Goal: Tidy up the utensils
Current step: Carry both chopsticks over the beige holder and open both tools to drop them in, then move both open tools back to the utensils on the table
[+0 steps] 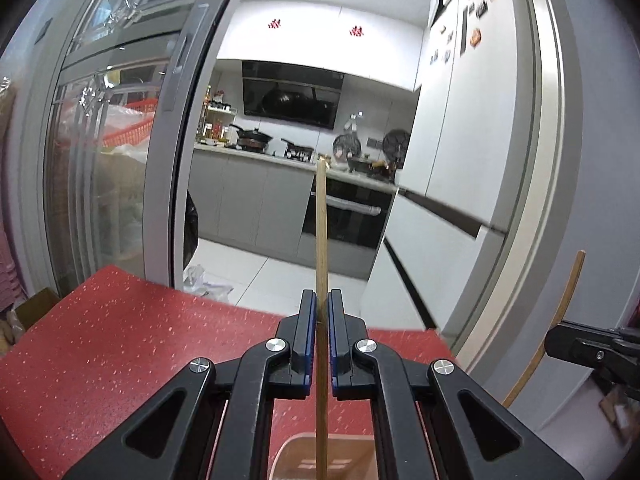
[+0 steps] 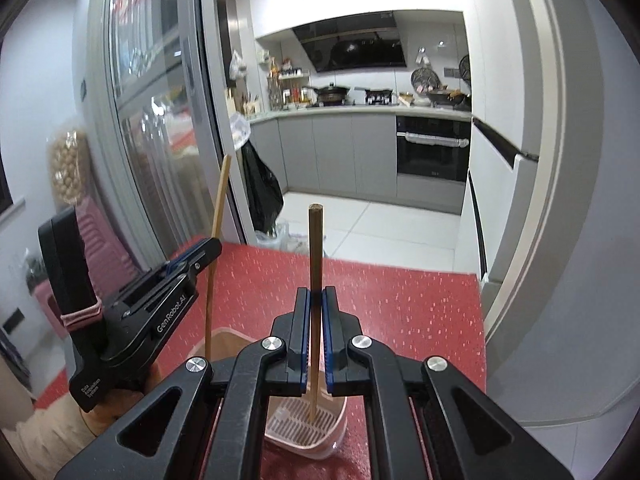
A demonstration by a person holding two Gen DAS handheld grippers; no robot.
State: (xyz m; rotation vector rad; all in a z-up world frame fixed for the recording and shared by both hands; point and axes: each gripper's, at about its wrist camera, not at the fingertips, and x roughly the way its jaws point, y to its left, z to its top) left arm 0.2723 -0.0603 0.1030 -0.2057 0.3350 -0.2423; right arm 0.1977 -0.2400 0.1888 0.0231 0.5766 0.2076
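My left gripper (image 1: 322, 300) is shut on a wooden chopstick (image 1: 321, 232) held upright; its lower end points down at a pink utensil holder (image 1: 308, 456) on the red table (image 1: 120, 340). My right gripper (image 2: 315, 300) is shut on a second chopstick (image 2: 315, 256), also upright, with its lower tip inside the holder (image 2: 304, 424) on the slotted drain insert. In the right wrist view the left gripper (image 2: 200, 252) and its chopstick (image 2: 218, 216) stand to the left over the holder's left part. In the left wrist view the right gripper's body and its chopstick (image 1: 560, 312) show at the right edge.
The red speckled table (image 2: 400, 300) ends just ahead, in front of a kitchen doorway. A glass sliding door (image 1: 120, 140) stands at left, a white fridge (image 1: 460, 160) and wall at right. A cardboard box (image 1: 36, 308) sits left of the table.
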